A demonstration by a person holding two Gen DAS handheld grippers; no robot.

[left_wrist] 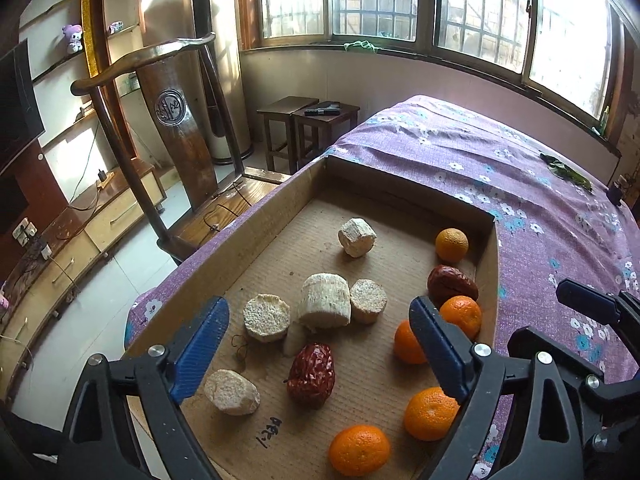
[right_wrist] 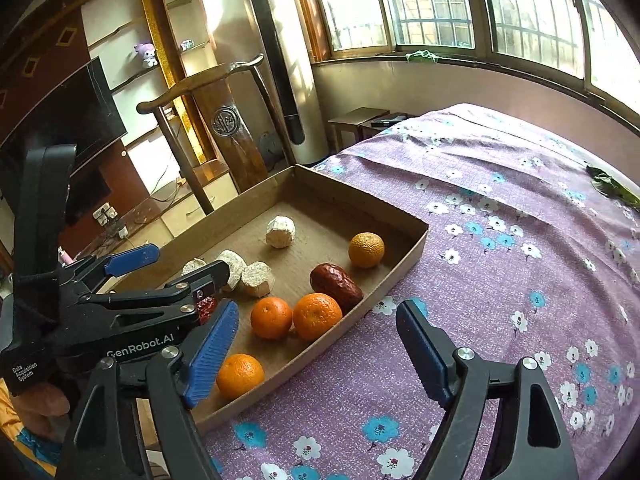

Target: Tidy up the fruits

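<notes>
Fruit sits mixed in the cardboard tray (left_wrist: 276, 196) on the floral bedspread (left_wrist: 540, 184): tangerines (left_wrist: 460, 316) mostly along its right wall, pale sugarcane chunks (left_wrist: 324, 300) mid-tray, one red jujube (left_wrist: 312, 374) among them, another (left_wrist: 452, 284) among the tangerines. Left gripper (left_wrist: 318, 354) hovers jaws apart over the middle jujube, likely the next pick. Right gripper (right_wrist: 316, 354) waits spread and empty over the tray's edge.

Five oranges (left_wrist: 452, 244); two dates (left_wrist: 311, 374); five sugarcane pieces (left_wrist: 357, 237).

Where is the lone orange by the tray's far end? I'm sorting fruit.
The lone orange sits in the cardboard tray's far right corner, just beyond a red date; both views show it.
</notes>
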